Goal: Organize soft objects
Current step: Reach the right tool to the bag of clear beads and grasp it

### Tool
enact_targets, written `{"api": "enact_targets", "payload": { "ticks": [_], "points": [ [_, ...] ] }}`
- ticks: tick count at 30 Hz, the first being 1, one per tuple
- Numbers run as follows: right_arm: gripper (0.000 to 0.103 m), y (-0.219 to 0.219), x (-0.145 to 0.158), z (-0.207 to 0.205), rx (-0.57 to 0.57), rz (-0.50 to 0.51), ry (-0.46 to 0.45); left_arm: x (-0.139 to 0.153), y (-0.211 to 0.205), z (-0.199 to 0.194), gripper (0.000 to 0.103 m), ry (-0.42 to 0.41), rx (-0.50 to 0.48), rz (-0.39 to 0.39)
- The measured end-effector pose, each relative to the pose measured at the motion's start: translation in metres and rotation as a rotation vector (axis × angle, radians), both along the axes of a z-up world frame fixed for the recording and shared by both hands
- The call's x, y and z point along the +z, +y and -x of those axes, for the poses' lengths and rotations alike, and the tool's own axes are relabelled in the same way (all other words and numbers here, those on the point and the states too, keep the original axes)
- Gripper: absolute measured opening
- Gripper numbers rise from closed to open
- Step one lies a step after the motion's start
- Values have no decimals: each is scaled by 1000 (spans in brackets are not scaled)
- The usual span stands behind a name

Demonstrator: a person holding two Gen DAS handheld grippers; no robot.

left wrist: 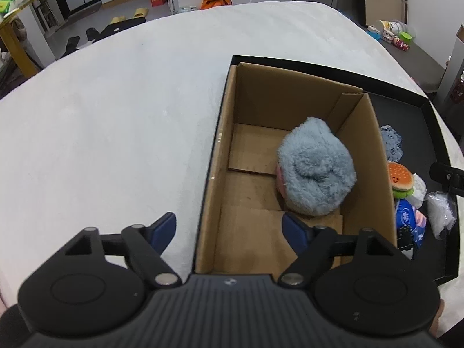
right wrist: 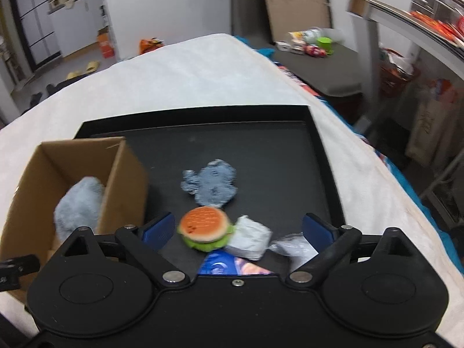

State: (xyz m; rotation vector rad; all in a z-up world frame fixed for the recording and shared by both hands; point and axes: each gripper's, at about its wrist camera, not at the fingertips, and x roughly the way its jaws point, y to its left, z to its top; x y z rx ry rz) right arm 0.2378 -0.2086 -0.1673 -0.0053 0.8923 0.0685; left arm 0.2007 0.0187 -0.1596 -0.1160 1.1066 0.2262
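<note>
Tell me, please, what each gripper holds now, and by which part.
Nothing. The left gripper is open above the box; the fluffy toy lies free inside. The right gripper is open above the burger toy.

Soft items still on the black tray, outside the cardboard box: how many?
5: the blue knitted cloth farthest back, the plush burger in front of it, a white packet, a clear crinkly bag and a blue printed pack nearest. The gripper may hide more.
</note>
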Motion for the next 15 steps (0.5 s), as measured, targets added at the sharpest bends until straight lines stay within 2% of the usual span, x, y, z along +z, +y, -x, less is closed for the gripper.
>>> {"api": "enact_targets", "payload": {
  "ticks": [5,11,15],
  "points": [
    [95,-19,-17,-7,-47,0,49,-1,-9,-3,90,6,9,-43],
    [95,-35,-32,-11,-93,-3,99,-4,-15,-7,93,34,31,-77],
    [88,-41,-41,-14,-103,-7,130,-5,-24,-8,93,38,14,-96]
  ]
}}
